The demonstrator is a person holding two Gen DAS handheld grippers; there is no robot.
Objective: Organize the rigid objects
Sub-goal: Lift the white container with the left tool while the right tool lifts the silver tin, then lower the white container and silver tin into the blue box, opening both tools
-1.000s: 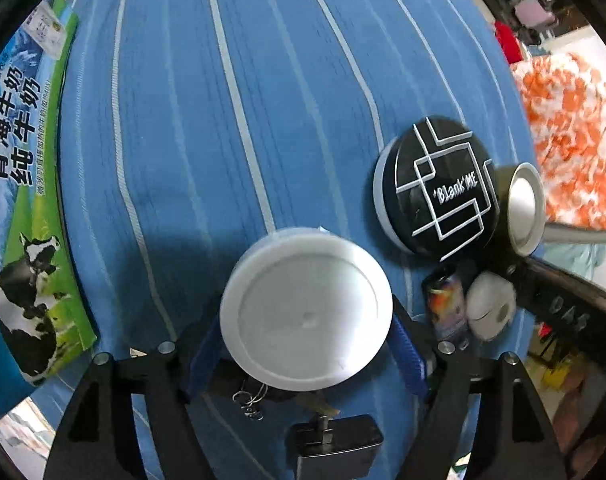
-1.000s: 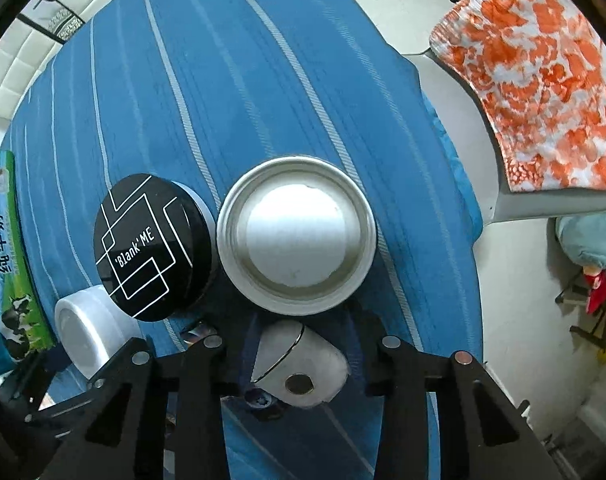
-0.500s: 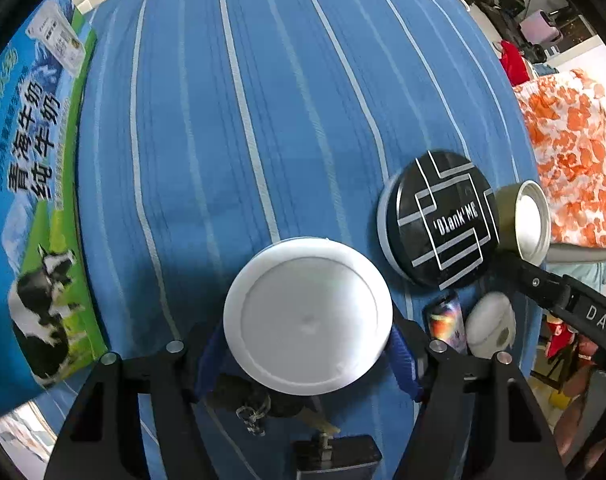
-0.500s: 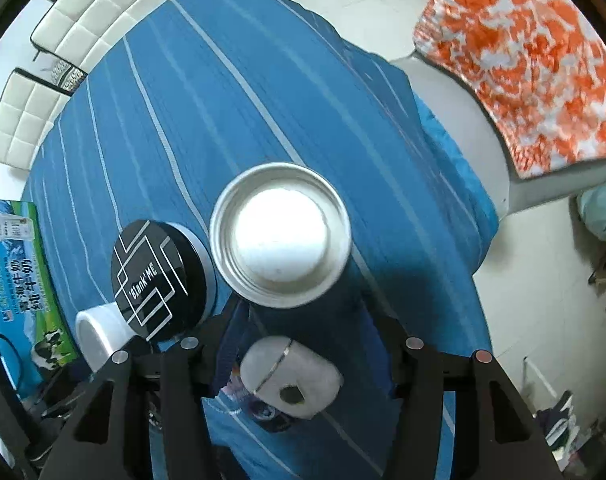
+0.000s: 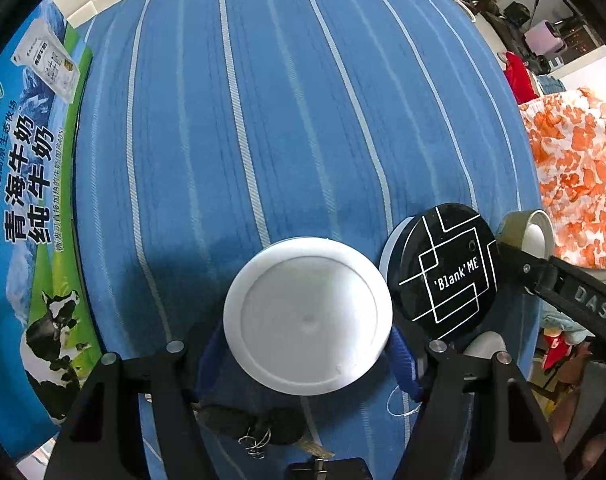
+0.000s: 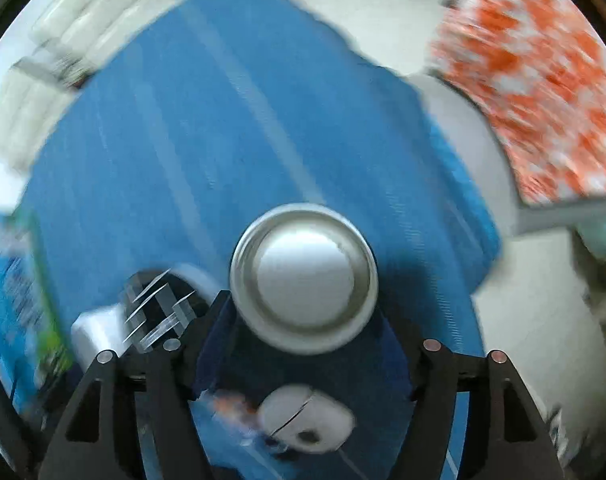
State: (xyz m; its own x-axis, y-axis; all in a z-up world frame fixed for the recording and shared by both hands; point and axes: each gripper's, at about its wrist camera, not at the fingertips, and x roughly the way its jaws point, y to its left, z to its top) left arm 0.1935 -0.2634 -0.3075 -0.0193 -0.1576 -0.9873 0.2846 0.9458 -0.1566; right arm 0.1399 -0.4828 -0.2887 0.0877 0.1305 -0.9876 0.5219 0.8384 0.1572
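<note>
My left gripper (image 5: 309, 354) is shut on a white-lidded jar (image 5: 307, 316), held above the blue striped cloth (image 5: 263, 120). My right gripper (image 6: 303, 340) is shut on a metal can (image 6: 304, 276), seen end-on, also held above the cloth; the can also shows in the left wrist view (image 5: 529, 234). A black round tin marked 'Blank'ME (image 5: 443, 276) stands on the cloth between the two. The right wrist view is motion-blurred; the tin (image 6: 159, 304) shows at its lower left.
A milk carton box (image 5: 27, 200) lies along the cloth's left edge. Keys (image 5: 259, 432) and a padlock lie below the left gripper. A white earbud case (image 6: 307, 420) and a small colourful item lie below the right gripper. An orange-patterned fabric (image 5: 575, 160) lies right of the cloth.
Both grippers have risen with their loads; the cloth and tin look farther away. The right gripper is moving fast and its view has blurred.
</note>
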